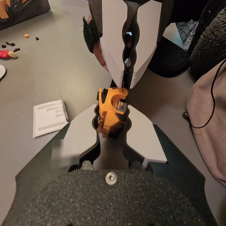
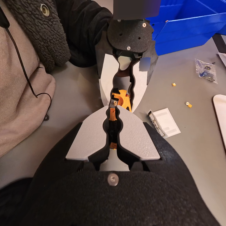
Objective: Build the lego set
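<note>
An orange and black brick model is held above the grey table between both grippers. My left gripper is shut on it, with a pad pressed on each side. A tan pin on a grey plate sticks out of its wheel arch. My right gripper comes in from the far side with its tips almost together on the thin far edge of the model. In the right wrist view, my right gripper has closed on the near end of the model. The left gripper holds the model beyond that.
A white paper sheet lies left of the grippers. Small loose bricks and a red figure lie far left. Blue bins, a plastic bag of parts and a white tray are also on the table. A person's clothing borders the table. The grippers are tip to tip, or close to it. The red figure is about 30 cm from both grippers' fingertips.
</note>
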`<act>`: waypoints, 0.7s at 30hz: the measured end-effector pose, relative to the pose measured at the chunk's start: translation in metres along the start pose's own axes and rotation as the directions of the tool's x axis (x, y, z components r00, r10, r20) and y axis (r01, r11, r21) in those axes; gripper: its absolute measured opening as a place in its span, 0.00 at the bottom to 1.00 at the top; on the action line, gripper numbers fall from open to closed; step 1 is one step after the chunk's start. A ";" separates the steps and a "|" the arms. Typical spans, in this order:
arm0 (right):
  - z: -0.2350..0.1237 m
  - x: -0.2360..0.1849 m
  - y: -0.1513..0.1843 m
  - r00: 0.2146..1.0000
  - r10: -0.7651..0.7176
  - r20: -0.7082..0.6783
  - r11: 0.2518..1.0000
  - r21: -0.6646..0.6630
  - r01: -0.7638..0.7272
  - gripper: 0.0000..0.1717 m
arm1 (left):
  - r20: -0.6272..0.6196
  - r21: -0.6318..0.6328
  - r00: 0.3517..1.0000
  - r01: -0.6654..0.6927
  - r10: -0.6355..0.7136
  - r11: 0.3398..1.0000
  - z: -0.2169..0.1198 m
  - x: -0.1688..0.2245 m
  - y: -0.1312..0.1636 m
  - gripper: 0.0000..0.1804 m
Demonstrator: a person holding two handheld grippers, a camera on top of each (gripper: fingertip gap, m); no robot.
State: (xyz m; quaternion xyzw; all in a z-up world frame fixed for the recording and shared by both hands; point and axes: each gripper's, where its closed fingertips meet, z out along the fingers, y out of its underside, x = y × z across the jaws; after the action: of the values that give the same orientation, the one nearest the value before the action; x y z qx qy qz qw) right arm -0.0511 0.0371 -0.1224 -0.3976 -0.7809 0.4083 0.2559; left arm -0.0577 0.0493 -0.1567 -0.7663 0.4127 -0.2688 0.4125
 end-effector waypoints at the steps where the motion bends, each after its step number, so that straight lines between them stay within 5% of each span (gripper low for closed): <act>1: 0.000 0.000 0.000 1.000 0.010 -0.003 1.000 -0.001 -0.010 0.04 | 0.001 0.000 1.000 0.001 -0.001 1.000 0.000 0.000 0.000 0.23; 14: -0.015 0.001 -0.024 0.934 0.352 -0.058 0.917 0.219 -0.332 0.07 | -0.007 0.104 1.000 0.000 0.001 0.995 -0.018 0.003 -0.019 0.25; 21: -0.023 -0.002 -0.044 0.912 0.403 -0.076 0.858 0.379 -0.347 0.08 | -0.122 0.268 0.991 0.091 -0.060 0.959 -0.032 0.024 -0.053 0.12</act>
State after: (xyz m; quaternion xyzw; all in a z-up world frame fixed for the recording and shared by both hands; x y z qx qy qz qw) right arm -0.0512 0.0299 -0.0728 -0.5191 -0.5787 0.5537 0.2984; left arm -0.0474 0.0323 -0.0936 -0.7009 0.3649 -0.3813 0.4797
